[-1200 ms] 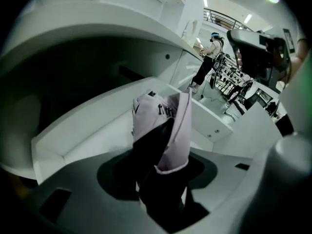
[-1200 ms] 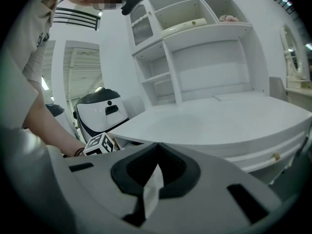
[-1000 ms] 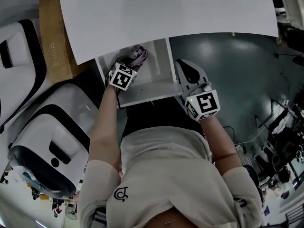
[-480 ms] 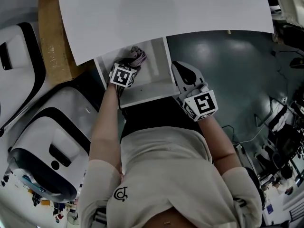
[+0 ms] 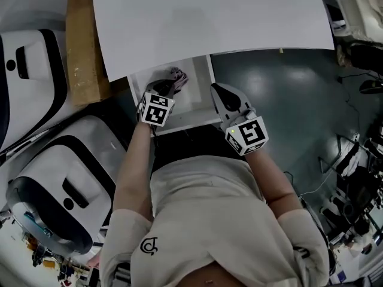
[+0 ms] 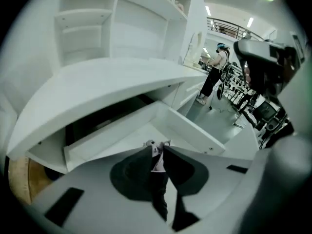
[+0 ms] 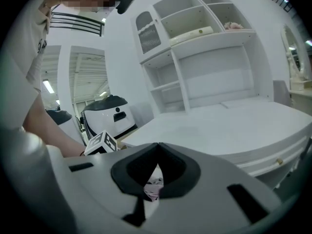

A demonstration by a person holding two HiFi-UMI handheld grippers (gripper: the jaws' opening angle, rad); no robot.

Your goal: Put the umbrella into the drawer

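Observation:
The folded umbrella (image 5: 179, 76), patterned pink and dark, lies inside the open white drawer (image 5: 197, 94) under the desk top. My left gripper (image 5: 163, 88) hangs over the drawer's left part, just in front of the umbrella. Its jaws are closing to a narrow slit with nothing pressed between them. In the left gripper view a sliver of the umbrella (image 6: 157, 158) shows through the slit of the left gripper (image 6: 157, 144). My right gripper (image 5: 217, 90) is shut and empty by the drawer's right wall. In its own view the right gripper (image 7: 157, 146) has the umbrella (image 7: 153, 185) showing below its jaws.
The white desk top (image 5: 215, 17) overhangs the drawer, with a shelf hutch (image 7: 204, 18) on it. White machines (image 5: 66, 172) and a wooden board (image 5: 84, 46) stand on the floor at left. Cables and gear (image 5: 353, 190) lie at right. A person (image 6: 214, 72) stands far off.
My left gripper has let the umbrella go, lifted back toward the drawer's front and narrowed its jaws. The umbrella stays in the drawer. The right gripper has risen a little.

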